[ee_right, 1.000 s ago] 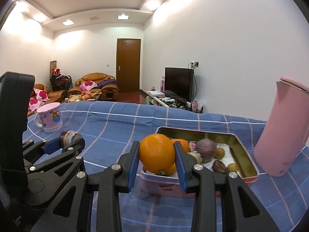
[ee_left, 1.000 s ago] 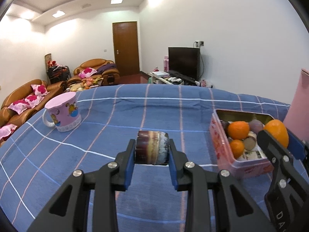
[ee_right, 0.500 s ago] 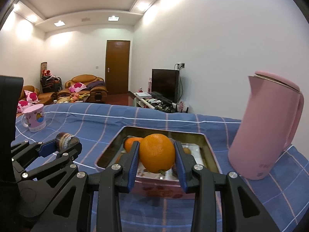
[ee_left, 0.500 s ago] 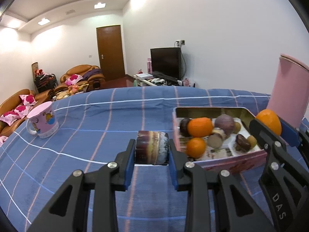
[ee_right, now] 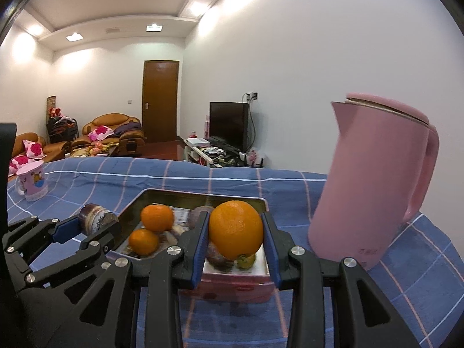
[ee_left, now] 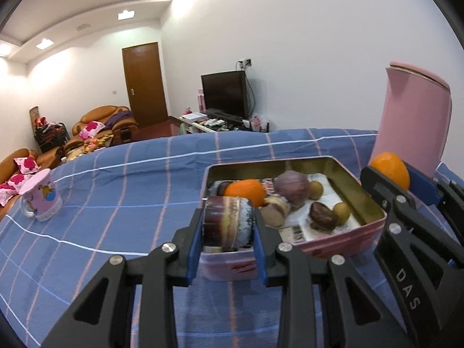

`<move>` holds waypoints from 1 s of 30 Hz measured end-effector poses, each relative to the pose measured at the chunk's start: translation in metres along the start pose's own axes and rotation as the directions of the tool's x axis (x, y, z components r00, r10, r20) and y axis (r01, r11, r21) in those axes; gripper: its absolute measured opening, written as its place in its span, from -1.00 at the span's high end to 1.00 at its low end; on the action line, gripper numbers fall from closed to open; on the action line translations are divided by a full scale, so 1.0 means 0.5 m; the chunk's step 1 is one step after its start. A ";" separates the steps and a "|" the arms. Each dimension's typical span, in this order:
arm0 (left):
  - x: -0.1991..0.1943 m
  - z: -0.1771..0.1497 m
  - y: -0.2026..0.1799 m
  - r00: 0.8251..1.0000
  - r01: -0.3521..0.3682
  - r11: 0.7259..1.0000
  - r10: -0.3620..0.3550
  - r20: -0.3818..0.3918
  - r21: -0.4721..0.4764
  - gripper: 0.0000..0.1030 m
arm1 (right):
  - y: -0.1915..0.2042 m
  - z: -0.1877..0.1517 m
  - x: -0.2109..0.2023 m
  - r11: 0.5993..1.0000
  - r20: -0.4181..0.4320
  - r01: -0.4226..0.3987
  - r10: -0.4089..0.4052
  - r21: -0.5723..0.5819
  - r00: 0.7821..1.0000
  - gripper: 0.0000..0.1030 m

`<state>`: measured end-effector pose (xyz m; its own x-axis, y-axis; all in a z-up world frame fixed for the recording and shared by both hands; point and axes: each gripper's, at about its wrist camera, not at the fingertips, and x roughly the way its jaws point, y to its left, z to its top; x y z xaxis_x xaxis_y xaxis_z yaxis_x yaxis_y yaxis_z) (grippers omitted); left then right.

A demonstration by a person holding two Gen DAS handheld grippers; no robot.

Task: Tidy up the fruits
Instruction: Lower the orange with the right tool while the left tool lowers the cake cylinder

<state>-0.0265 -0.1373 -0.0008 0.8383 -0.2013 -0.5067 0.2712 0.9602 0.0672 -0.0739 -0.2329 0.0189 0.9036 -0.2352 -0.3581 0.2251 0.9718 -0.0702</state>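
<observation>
My left gripper is shut on a dark striped cylindrical piece and holds it over the near left corner of a pink tin box. The box holds oranges, a purple round fruit and small brown fruits. My right gripper is shut on a large orange above the box's near right part. The right gripper and its orange also show in the left wrist view. The left gripper with its piece shows in the right wrist view.
A tall pink kettle stands right of the box, close to my right gripper. A pink cartoon mug stands far left on the blue checked cloth. Sofas, a door and a TV lie beyond.
Both grippers have moved right and forward with their loads. The striped piece now hangs over the box's corner, and the orange is over the box near the kettle.
</observation>
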 end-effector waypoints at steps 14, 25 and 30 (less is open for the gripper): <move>0.022 0.017 -0.051 0.996 0.078 0.997 -0.079 -0.032 -0.019 0.36 | -0.051 0.003 0.006 0.999 -0.003 0.047 -0.047 0.028 0.999 0.27; 0.048 0.039 -0.060 0.996 0.092 0.995 -0.093 -0.011 -0.034 0.36 | -0.074 0.012 0.021 0.993 -0.014 0.090 -0.089 0.074 0.996 0.27; 0.074 0.057 -0.041 0.998 0.057 0.997 -0.057 -0.002 -0.046 0.36 | -0.068 0.028 0.036 0.993 0.002 0.088 -0.088 0.076 0.996 0.27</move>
<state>0.0124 -0.1699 0.0033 0.8205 -0.2557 -0.5112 0.2966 0.9550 -0.0017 -0.0604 -0.2704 0.0280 0.8808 -0.3198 -0.3491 0.3306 0.9433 -0.0300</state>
